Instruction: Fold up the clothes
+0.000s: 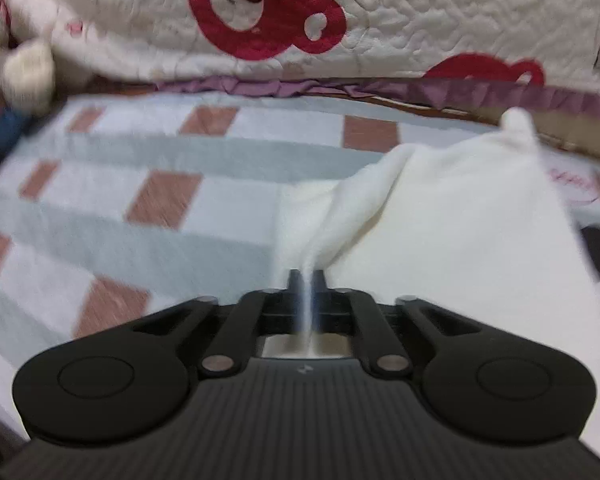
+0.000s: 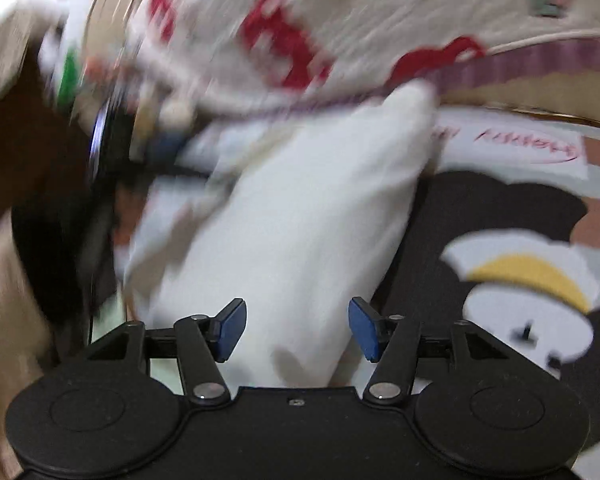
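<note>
A cream-white garment [image 1: 440,216] lies bunched on a checked blanket [image 1: 148,200], rising to a peak at the far right. My left gripper [image 1: 307,276] is shut on a pinched edge of the garment, which stretches away from the fingertips. In the right wrist view, which is blurred, the same white garment [image 2: 300,224] runs up the middle. My right gripper [image 2: 297,326] is open, its blue pads [image 2: 232,328] standing on either side of the cloth's near end without gripping it.
A cream quilt with red bears [image 1: 340,12] and a purple ruffled edge [image 1: 380,90] lies behind the blanket. A plush toy [image 1: 24,72] sits at the far left. A black, white and yellow cartoon print [image 2: 532,288] covers the blanket on the right.
</note>
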{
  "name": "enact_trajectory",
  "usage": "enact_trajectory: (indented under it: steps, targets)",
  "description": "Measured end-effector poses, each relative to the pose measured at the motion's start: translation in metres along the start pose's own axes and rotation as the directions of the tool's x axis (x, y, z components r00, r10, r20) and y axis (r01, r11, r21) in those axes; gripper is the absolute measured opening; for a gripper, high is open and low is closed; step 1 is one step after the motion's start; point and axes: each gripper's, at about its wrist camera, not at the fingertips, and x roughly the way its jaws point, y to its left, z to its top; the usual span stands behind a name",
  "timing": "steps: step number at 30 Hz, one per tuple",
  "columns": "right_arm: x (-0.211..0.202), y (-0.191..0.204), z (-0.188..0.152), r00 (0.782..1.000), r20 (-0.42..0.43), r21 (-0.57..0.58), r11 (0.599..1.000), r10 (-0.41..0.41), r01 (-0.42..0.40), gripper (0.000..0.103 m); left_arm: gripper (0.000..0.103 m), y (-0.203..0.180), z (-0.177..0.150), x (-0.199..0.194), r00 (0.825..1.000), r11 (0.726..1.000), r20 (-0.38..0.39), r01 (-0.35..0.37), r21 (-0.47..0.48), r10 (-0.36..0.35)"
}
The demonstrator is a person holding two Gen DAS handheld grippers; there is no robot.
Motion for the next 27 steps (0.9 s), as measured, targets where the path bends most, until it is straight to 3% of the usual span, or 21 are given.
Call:
enact_trajectory:
  steps: [5, 7, 9, 13, 15, 16, 18, 20, 22, 27]
  targets:
    - [0.025, -0.009, -0.004, 1.000, -0.014, 0.061, 0.998, 0.021, -0.021, 0.064, 0.005, 0.010, 0.002, 0.018, 0.999, 0.994, -0.021, -0.051, -0.095, 0.049]
    - [0.035, -0.012, -0.006, 0.999, -0.019, 0.085, 0.996, 0.030, -0.028, 0.064, 0.012, 0.016, 0.004, 0.017, 0.998, 0.990, -0.022, -0.059, -0.129, 0.056]
    - [0.045, -0.016, -0.007, 0.999, -0.024, 0.110, 0.993, 0.039, -0.036, 0.065, 0.024, 0.030, 0.005, 0.013, 0.997, 0.984, -0.029, -0.076, -0.164, 0.072]
    - [0.066, -0.023, -0.011, 0.998, -0.034, 0.159, 0.986, 0.057, -0.051, 0.072, 0.022, 0.065, -0.006, -0.007, 0.993, 0.971, -0.038, -0.113, -0.210, 0.108]
    - [0.076, -0.027, -0.012, 0.997, -0.038, 0.183, 0.981, 0.067, -0.059, 0.074, 0.021, 0.085, -0.020, -0.024, 0.998, 0.947, -0.027, 0.045, -0.319, -0.056]
    - [0.079, -0.028, -0.014, 0.996, -0.048, 0.190, 0.980, 0.072, -0.062, 0.075, 0.023, 0.088, -0.029, -0.032, 0.989, 0.924, -0.002, 0.137, -0.358, -0.147]
    - [0.078, -0.030, -0.020, 0.991, -0.096, 0.190, 0.979, 0.089, -0.069, 0.076, 0.032, 0.093, -0.046, -0.048, 0.951, 0.859, 0.050, 0.298, -0.415, -0.306]
    - [0.076, -0.035, -0.022, 0.986, -0.114, 0.238, 0.967, 0.121, -0.091, 0.076, 0.045, 0.087, -0.059, -0.061, 0.941, 0.862, 0.055, 0.327, -0.388, -0.333]
    - [0.073, -0.038, -0.026, 0.979, -0.137, 0.275, 0.955, 0.153, -0.111, 0.076, 0.050, 0.079, -0.073, -0.069, 0.939, 0.871, 0.042, 0.334, -0.360, -0.342]
    - [0.068, -0.035, -0.034, 0.967, -0.186, 0.329, 0.938, 0.176, -0.108, 0.076, 0.053, 0.080, -0.111, -0.066, 0.918, 0.820, -0.060, 0.319, -0.474, -0.392]
